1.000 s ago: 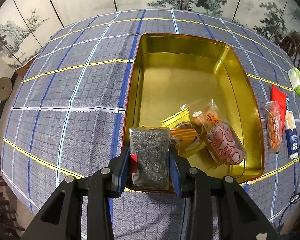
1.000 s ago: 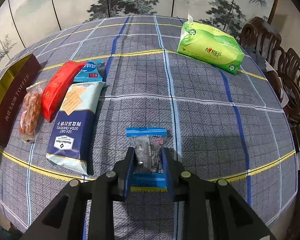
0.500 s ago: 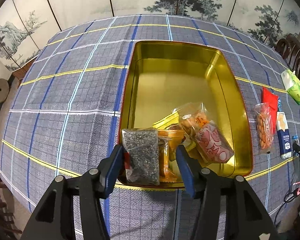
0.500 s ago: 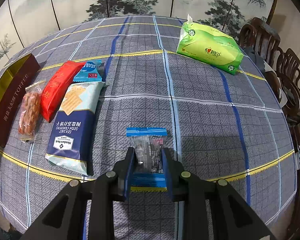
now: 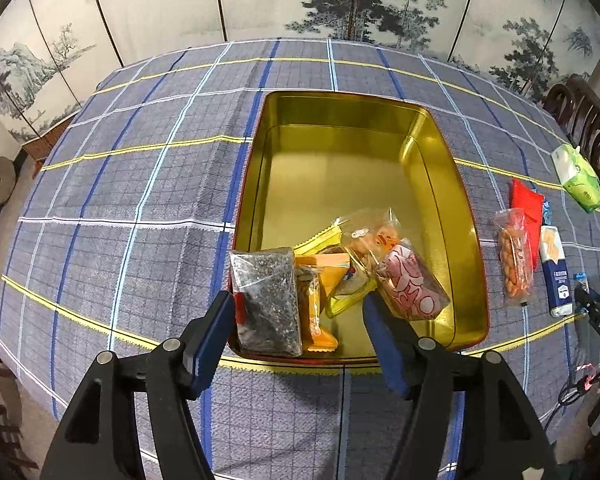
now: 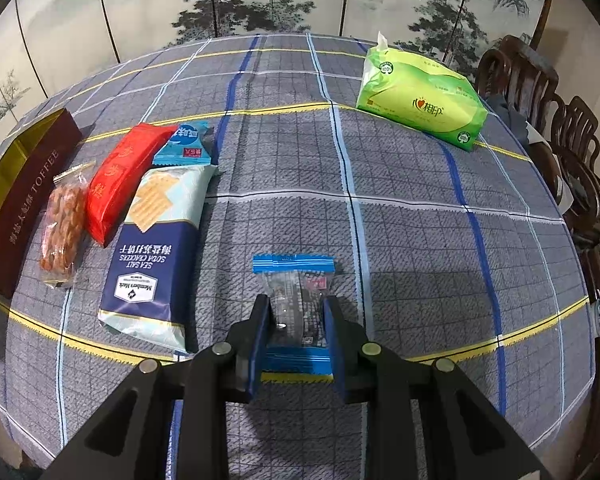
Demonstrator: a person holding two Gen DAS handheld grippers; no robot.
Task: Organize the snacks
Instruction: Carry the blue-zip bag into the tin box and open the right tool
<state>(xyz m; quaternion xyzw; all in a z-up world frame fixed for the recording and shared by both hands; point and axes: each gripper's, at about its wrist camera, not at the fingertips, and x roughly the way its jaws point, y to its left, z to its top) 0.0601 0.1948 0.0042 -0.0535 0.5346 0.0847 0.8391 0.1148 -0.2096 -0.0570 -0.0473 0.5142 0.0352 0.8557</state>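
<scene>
Between the pinching jaws of the right gripper (image 6: 294, 338) a clear blue-edged packet (image 6: 294, 304) is held lengthwise, tin (image 6: 24, 184) lying far left.

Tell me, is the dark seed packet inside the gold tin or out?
Inside: the dark seed packet leans in the gold tin's near corner, clear of the open left gripper.

Toffee tin (image 6: 24, 196) cut off at left edge; orange packet (image 5: 320, 292) partly hidden.
</scene>
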